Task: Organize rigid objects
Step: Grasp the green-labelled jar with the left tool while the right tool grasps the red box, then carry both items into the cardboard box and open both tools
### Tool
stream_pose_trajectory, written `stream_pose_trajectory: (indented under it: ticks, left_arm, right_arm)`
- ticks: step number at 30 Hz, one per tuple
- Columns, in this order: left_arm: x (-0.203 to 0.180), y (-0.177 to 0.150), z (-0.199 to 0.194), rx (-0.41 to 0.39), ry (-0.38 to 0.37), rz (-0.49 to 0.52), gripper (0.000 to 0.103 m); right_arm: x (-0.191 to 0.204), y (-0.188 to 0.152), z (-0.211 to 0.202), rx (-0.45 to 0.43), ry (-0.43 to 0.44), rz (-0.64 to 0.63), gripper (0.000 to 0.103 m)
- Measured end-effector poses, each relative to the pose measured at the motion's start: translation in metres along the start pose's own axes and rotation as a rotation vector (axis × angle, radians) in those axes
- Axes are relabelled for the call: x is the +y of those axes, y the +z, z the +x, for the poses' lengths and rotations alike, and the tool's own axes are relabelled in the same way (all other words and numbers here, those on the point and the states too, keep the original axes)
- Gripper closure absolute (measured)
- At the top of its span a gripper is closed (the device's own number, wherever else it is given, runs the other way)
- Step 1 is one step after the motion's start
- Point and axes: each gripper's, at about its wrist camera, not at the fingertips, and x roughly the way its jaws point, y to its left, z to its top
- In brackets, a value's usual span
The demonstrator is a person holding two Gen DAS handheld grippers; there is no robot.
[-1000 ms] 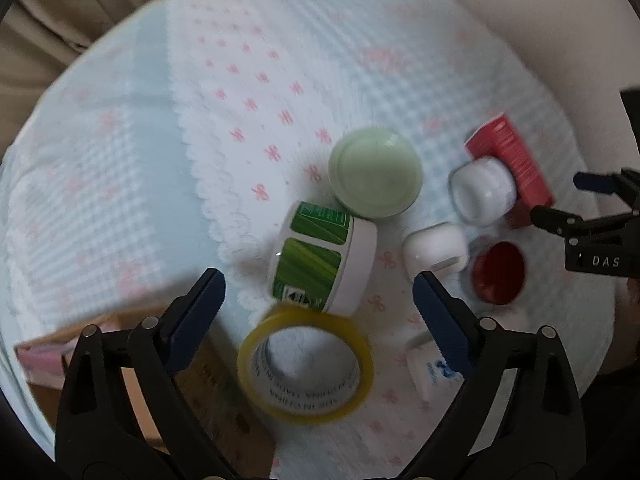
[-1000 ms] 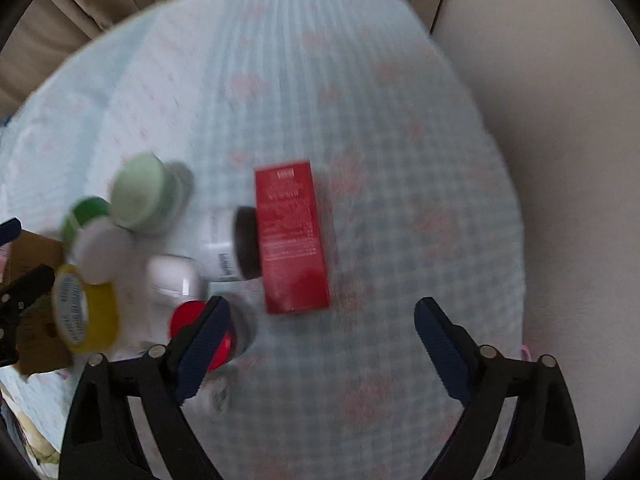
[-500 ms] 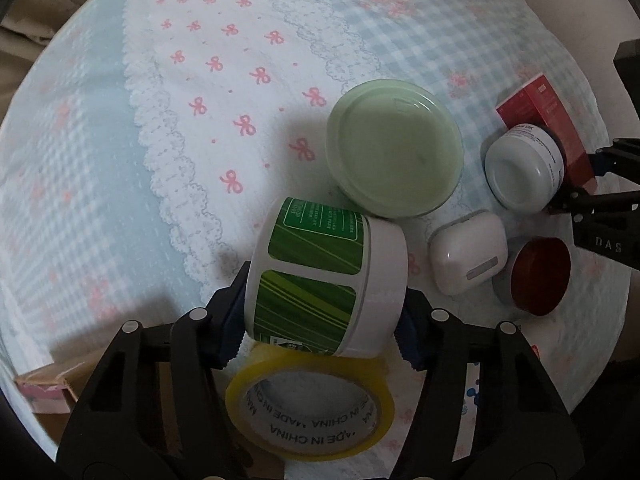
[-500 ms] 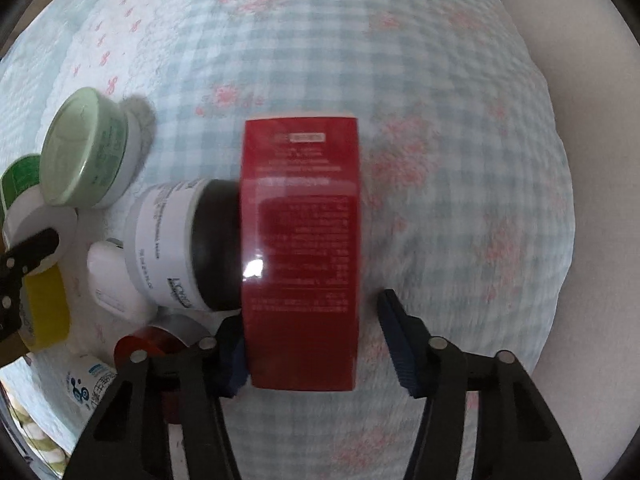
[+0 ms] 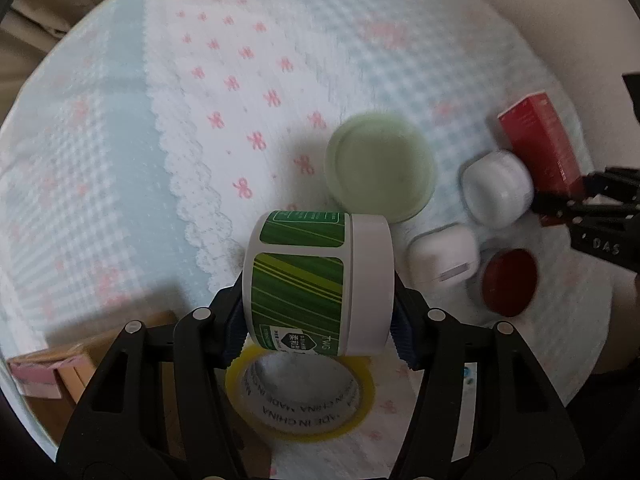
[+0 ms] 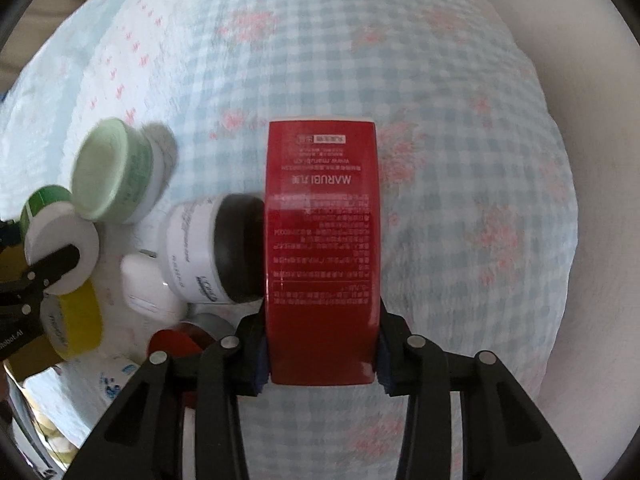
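Note:
My left gripper (image 5: 318,322) is shut on a white jar with a green striped label (image 5: 316,280), which lies on its side between the pads. Under it sits a yellow tape roll (image 5: 300,400). My right gripper (image 6: 322,354) is shut on a red box (image 6: 322,248), gripped at its near end. In the left wrist view that red box (image 5: 540,148) and the right gripper's fingers (image 5: 576,204) show at the right edge. The left gripper's fingers (image 6: 52,264) show at the left edge of the right wrist view, on the jar's white lid (image 6: 60,254).
On the blue checked cloth (image 5: 100,200) stand a pale green lidded jar (image 5: 380,172), a white jar with a dark base (image 6: 212,248), a white earbud case (image 5: 444,256) and a red-lidded tin (image 5: 510,282). A cardboard box (image 5: 60,360) sits at lower left. A beige wall (image 6: 600,160) borders the right.
Both grippers dropped onto the cluster and shut: the left on the green-labelled jar, the right on the red box. Since half a second ago both views have drawn back a little with the objects held.

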Motion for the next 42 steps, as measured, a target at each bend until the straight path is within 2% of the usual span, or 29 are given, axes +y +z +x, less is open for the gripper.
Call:
stream_pose_trajectory:
  ticks: [4, 11, 14, 18, 24, 28, 36, 42]
  left_arm:
    - [0.007, -0.003, -0.031, -0.061, -0.004, -0.036, 0.048]
    - [0.010, -0.016, -0.102, -0.176, 0.001, -0.124, 0.048]
    - [0.015, -0.030, -0.138, -0.219, 0.003, -0.173, 0.048]
    - [0.020, -0.055, -0.185, -0.258, 0.034, -0.230, 0.048]
    - [0.052, -0.097, -0.244, -0.313, 0.074, -0.319, 0.048]
    - [0.079, -0.124, -0.263, -0.335, 0.094, -0.357, 0.048]
    - [0.148, -0.170, -0.272, -0.342, 0.098, -0.390, 0.048]
    - [0.211, -0.190, -0.260, -0.302, 0.067, -0.338, 0.048]
  right_arm:
    - [0.001, -0.008, -0.032, -0.051, -0.005, 0.009, 0.066]
    - [-0.003, -0.042, -0.107, -0.150, -0.005, 0.007, 0.066]
    - [0.006, -0.059, -0.140, -0.201, -0.003, -0.016, 0.066]
    - [0.019, -0.062, -0.179, -0.261, 0.012, -0.070, 0.066]
    - [0.076, -0.064, -0.222, -0.319, 0.064, -0.184, 0.066]
    - [0.119, -0.069, -0.243, -0.367, 0.101, -0.251, 0.066]
    - [0.213, -0.075, -0.244, -0.374, 0.165, -0.332, 0.066]
    - [0.285, -0.076, -0.227, -0.347, 0.198, -0.283, 0.066]
